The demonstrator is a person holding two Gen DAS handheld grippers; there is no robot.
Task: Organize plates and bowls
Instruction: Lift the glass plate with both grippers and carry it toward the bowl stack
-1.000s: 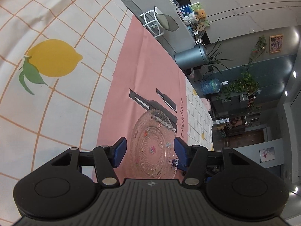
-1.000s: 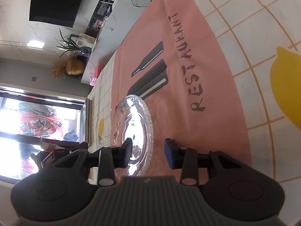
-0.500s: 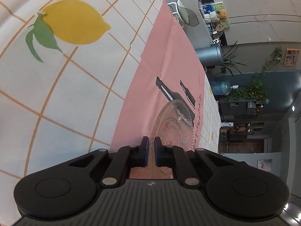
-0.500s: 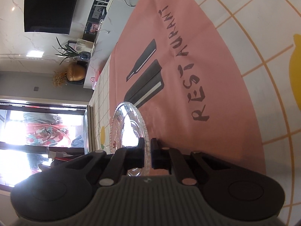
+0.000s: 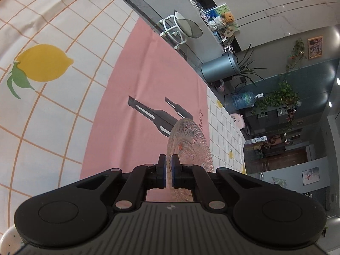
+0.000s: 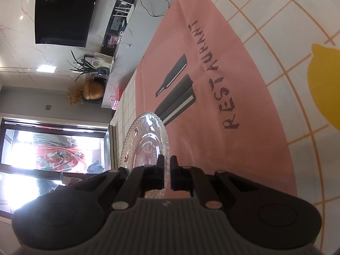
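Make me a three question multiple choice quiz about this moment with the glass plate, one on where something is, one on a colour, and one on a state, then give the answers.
1. What lies under the glass plate?
A. a bare wooden board
B. the pink placemat
C. a metal tray

2. What colour is the fruit printed on the tablecloth?
A. yellow
B. red
C. purple

3. How do the left gripper and right gripper stand?
A. both wide open, away from the plate
B. one open, one shut
C. both shut on the plate's rim

Answers:
1 B: pink cloth with printed cutlery shows beneath the plate in both views.
2 A: the lemon is yellow with green leaves.
3 C: each pair of pads pinches the beaded rim edge-on.
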